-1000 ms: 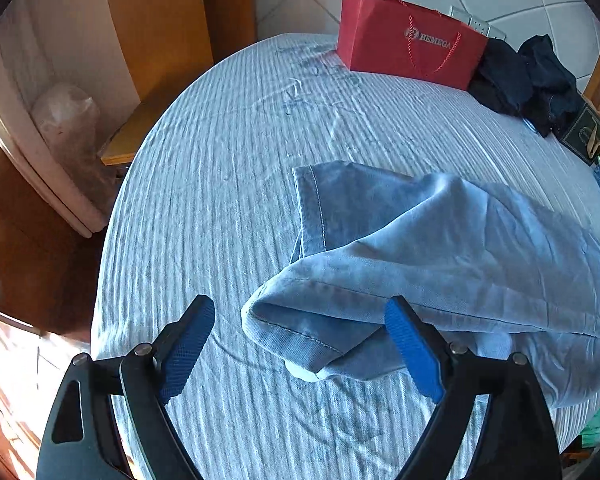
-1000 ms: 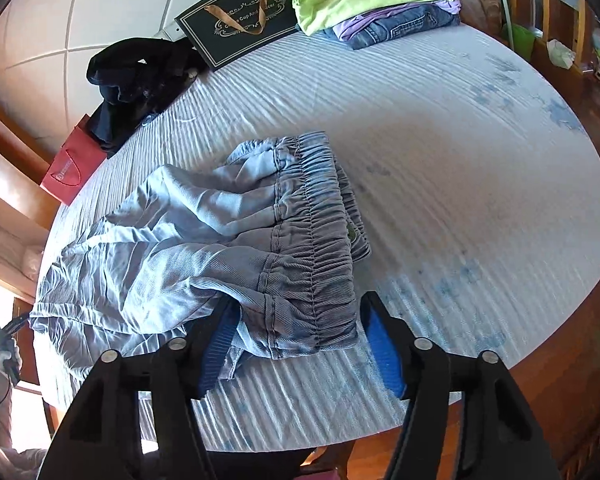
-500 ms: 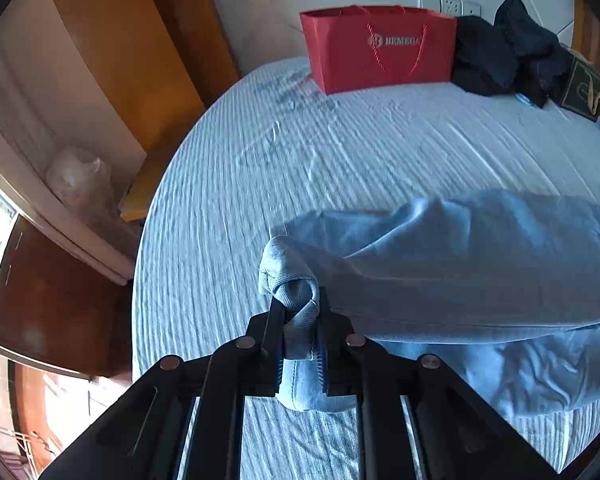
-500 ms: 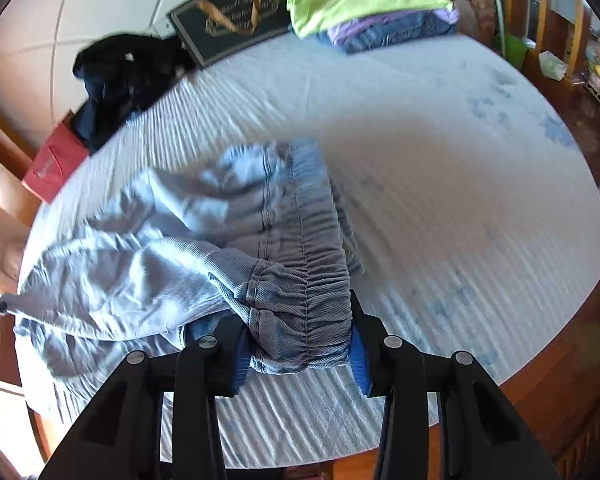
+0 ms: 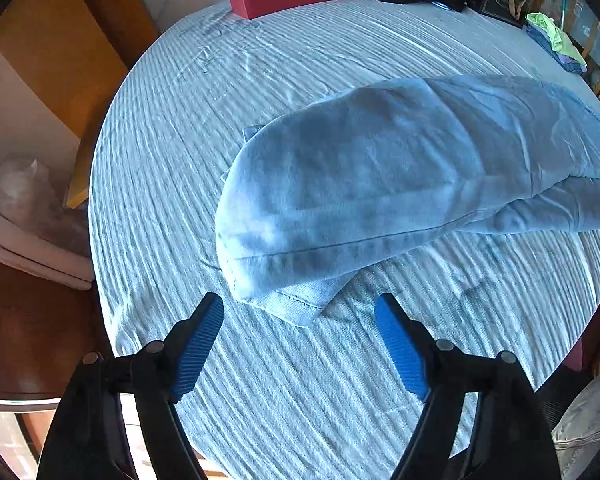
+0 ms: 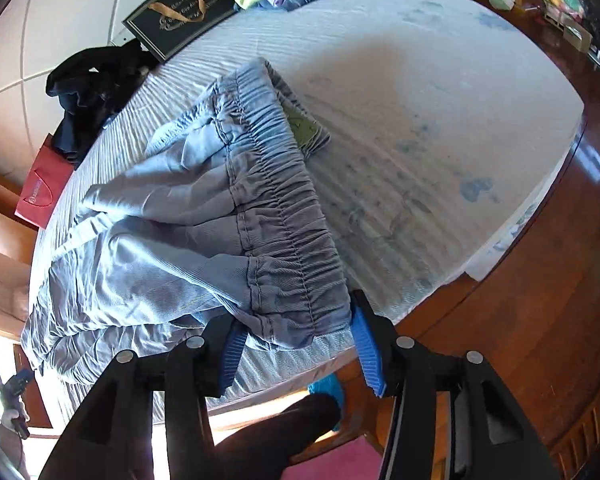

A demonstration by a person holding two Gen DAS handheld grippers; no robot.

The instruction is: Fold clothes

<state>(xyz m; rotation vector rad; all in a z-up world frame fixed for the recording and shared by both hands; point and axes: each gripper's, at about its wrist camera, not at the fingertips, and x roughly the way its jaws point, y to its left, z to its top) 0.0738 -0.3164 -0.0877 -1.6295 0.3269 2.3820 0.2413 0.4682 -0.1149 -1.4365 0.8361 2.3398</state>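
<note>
Left tongs (image 5: 300,312): spread wide, holding nothing; jaws had just been opening, with the leg hem lying just ahead of the tips and clear of both pads.
Right tongs (image 6: 296,328): about half spread, jaws had just been opening; the waistband corner sat between the pads, and whether either pad pressed on it could not be told.
Trousers (image 5: 380,184): pale blue denim-like cloth with a gathered elastic waistband and stitched hems, lying doubled lengthwise across the worktop (image 5: 172,128), hem end before the left tongs, waistband end at the right tongs near the worktop's edge.
Looks: creased, puffed along the upper fold, a green label showing inside the waist.
Handling (judged): soft and limp, light to middling in weight, not fragile; likely to sag and bunch when lifted by one point, though the weave seemed grippy enough.
Where to take hold (judged): the thick waistband corner for one pair of tongs and the stitched hem corner for the other, since those doubled edges should slip least.
</note>
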